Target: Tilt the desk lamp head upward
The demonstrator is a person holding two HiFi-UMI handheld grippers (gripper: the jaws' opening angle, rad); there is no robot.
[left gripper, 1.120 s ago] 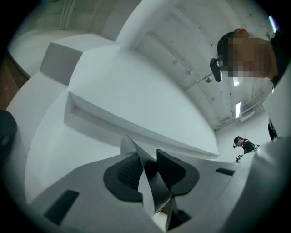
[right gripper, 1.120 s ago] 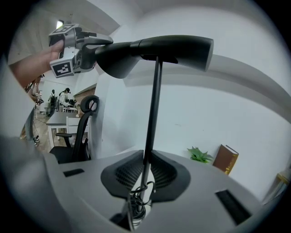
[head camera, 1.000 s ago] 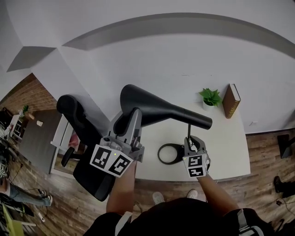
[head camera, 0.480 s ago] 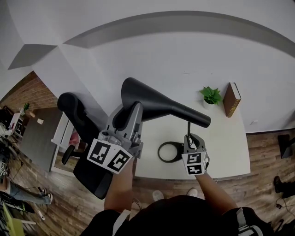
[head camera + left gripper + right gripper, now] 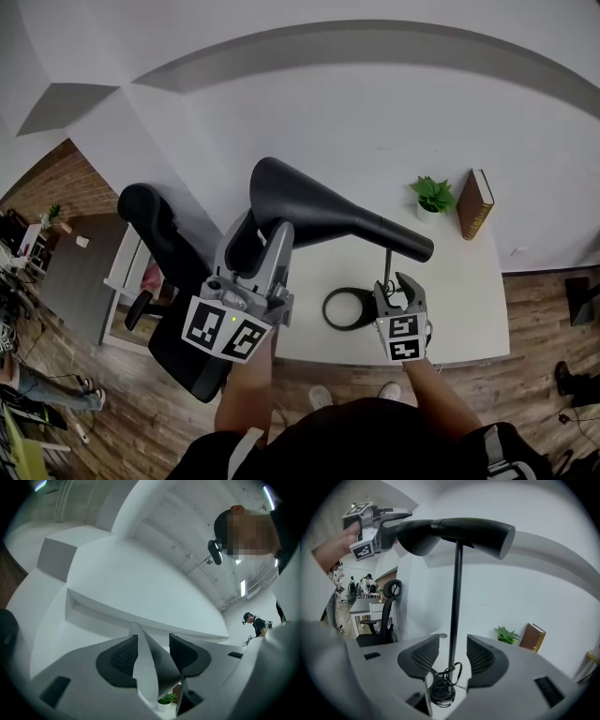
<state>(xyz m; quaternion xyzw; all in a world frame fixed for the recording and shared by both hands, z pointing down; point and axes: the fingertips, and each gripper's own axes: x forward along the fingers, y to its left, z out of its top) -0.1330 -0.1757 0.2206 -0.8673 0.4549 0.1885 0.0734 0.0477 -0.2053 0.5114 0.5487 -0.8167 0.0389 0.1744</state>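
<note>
A black desk lamp stands on the white desk [image 5: 469, 291]; its long head [image 5: 319, 202] sits on a thin pole [image 5: 387, 265] above a ring base [image 5: 342, 309]. My left gripper [image 5: 262, 234] is up at the wide end of the head. Its jaws have just been opening, and the head's rim [image 5: 147, 667] lies between the pads, no longer pinched. My right gripper [image 5: 398, 284] is low on the pole [image 5: 456, 597]. Its jaws have also just been opening, with a gap on both sides of the pole. The head [image 5: 454, 531] slants, wide end higher.
A small potted plant [image 5: 430, 197] and a brown book [image 5: 473, 203] stand at the desk's far right against the wall. A black office chair [image 5: 164, 272] is left of the desk. The lamp cable is coiled on the base [image 5: 443, 691].
Both grippers' jaws have spread apart: the left has let go of the lamp head's rim, the right has let go of the pole. Neither hand has shifted much.
</note>
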